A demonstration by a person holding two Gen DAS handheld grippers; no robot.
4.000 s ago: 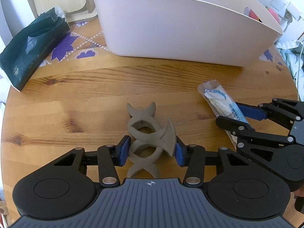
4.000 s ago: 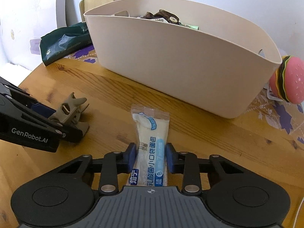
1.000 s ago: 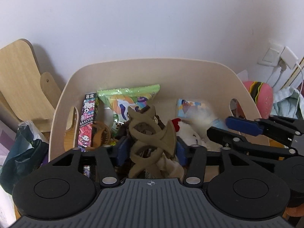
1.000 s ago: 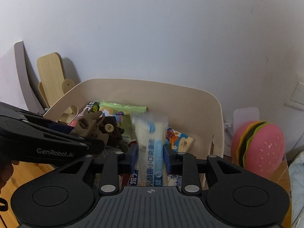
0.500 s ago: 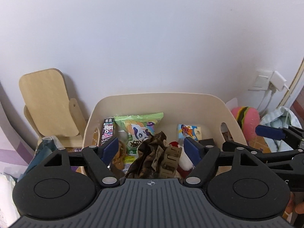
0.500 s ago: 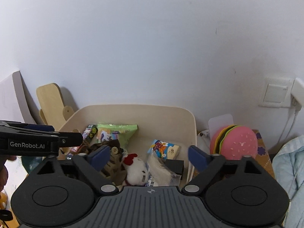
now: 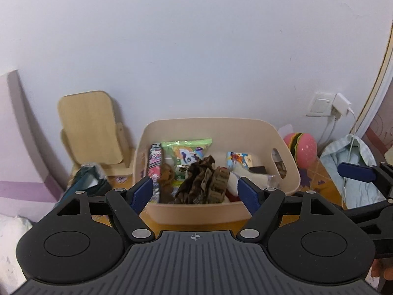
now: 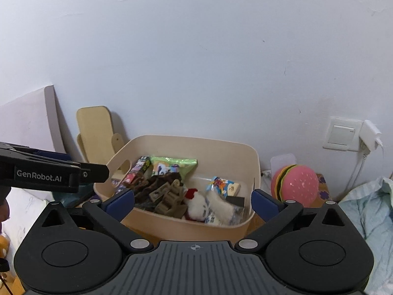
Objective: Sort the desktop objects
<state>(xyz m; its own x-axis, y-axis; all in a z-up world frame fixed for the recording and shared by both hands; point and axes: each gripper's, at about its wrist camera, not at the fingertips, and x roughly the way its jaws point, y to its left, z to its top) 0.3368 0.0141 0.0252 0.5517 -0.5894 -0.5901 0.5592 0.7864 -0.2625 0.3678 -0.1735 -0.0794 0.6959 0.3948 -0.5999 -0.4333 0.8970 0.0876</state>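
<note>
While one bin [image 7: 221,211] sits filled, two claws, left claw [image 7: 194,193] and right claw [image 8: 192,202], gape empty.

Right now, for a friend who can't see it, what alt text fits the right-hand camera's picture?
A beige bin packed with snack packets and a white plush toy sits on a table against a pale wall, seen past the right gripper, open and empty. The left gripper reaches in from the left, and a pink burger toy sits right of the bin.
</note>
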